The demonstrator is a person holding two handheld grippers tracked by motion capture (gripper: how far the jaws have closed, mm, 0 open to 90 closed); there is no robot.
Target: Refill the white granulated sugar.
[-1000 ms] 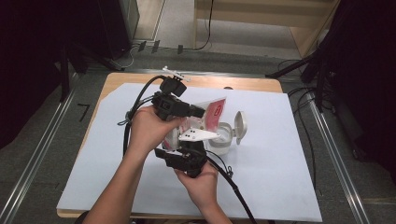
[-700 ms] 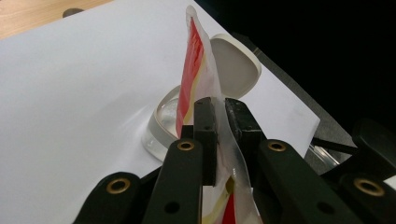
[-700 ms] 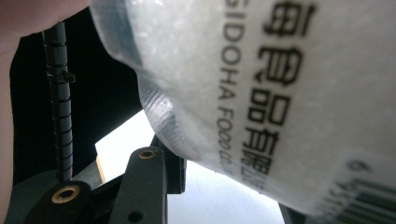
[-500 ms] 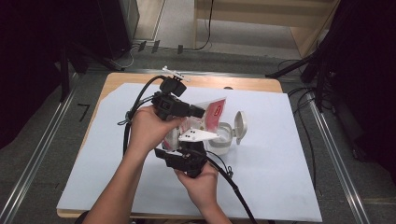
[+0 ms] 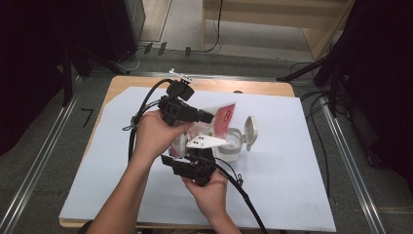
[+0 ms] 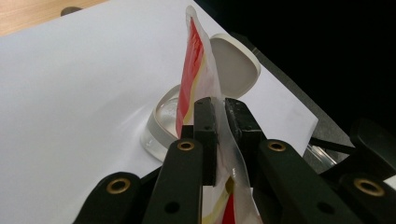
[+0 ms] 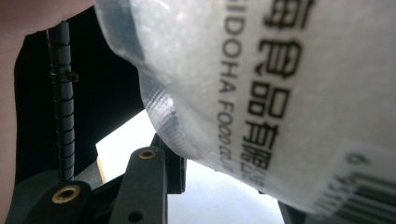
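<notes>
A red and white packet (image 5: 225,116) (image 6: 196,65) stands tilted over a clear round container (image 5: 234,145) (image 6: 161,119) whose white lid (image 5: 251,128) (image 6: 236,65) is flipped open. My left gripper (image 5: 208,117) (image 6: 222,105) is shut on the packet's thin edge, with the jaws pinching the film. My right gripper (image 5: 194,148) (image 7: 224,186) sits just below it, with its jaws on either side of the packet's bulging printed lower part (image 7: 280,84), which presses against them. The grey plate (image 5: 207,142) on the right gripper hides part of the container.
White paper (image 5: 292,185) covers the wooden table (image 5: 146,80). Black cables (image 5: 141,109) trail from both grippers toward the left and the front edge. Metal rails (image 5: 341,146) and dark curtains flank the table. Open paper lies right of the container.
</notes>
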